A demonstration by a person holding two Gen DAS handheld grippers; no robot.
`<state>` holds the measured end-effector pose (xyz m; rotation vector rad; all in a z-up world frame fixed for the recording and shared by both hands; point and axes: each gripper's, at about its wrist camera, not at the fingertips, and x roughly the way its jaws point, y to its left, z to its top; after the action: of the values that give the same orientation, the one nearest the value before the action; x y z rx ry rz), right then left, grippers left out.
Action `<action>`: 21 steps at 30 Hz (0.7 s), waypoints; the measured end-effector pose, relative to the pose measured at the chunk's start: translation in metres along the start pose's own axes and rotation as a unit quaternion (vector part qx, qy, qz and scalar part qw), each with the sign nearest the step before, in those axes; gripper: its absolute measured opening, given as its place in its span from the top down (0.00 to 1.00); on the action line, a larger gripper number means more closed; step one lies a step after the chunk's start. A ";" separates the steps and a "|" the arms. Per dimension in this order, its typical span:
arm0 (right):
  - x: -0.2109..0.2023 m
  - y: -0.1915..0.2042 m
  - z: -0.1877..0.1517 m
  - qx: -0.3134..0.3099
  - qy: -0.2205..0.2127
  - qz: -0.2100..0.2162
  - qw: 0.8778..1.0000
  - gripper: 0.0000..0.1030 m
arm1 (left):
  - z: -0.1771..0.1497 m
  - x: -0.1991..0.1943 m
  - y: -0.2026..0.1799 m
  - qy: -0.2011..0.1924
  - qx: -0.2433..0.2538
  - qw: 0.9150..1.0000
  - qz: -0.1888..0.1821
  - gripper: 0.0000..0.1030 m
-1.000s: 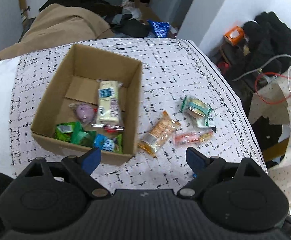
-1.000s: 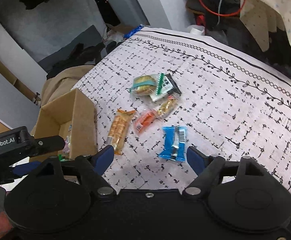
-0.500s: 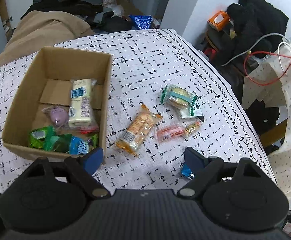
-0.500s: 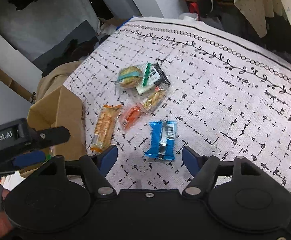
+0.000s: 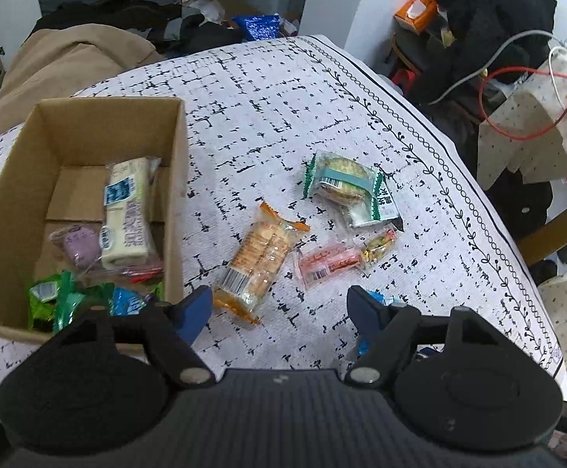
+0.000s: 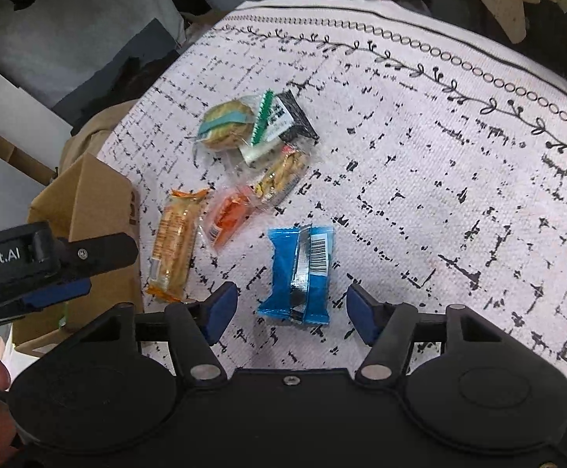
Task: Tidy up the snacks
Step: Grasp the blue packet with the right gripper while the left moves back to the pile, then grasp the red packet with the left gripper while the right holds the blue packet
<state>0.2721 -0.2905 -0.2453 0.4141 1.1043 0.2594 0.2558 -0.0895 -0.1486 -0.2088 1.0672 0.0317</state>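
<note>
A cluttered room with dark clothing, a tan coat and red cable surrounds a table under a white cloth (image 5: 267,109) printed with black dashes and a vine border.

In the left wrist view, an open brown cardboard box (image 5: 174,179) sits on the cloth at the left, holding a cream-coloured wrapped cake bar (image 5: 127,214), a purple sweet in clear wrap (image 5: 78,247) and several green and blue packets along its near wall. Just right of the box lies an orange-ended clear pack of crackers (image 5: 258,259); beside that a pink-red clear sachet (image 5: 328,261) with a small nut pack at its end, and beyond them a teal-banded round biscuit pack (image 5: 341,185) overlapping a green-and-white packet. The left gripper (image 5: 279,306) hangs above the cloth; its jaws have just been closing yet stand apart with nothing between them, the near end of the cracker pack just beside its left finger.

In the right wrist view, the same snacks lie in a loose cluster beyond the fingers. The right gripper (image 6: 291,308) stands over a blue foil packet with a barcode seam (image 6: 301,273); its jaws have just been closing, the packet's near end lies between the blue pads, and they do not press it. The left gripper (image 6: 49,261) shows at the left edge in front of the box (image 6: 96,199)
</note>
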 end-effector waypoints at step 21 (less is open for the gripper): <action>0.015 -0.032 0.022 0.001 0.016 0.013 1.000 0.70 | 0.015 0.063 -0.033 0.044 0.047 0.998 0.004 0.35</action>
<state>0.2979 -0.3177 -0.2633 0.4273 1.1302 0.2890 0.3032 -0.1241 -0.1915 -0.1213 1.1547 -0.0208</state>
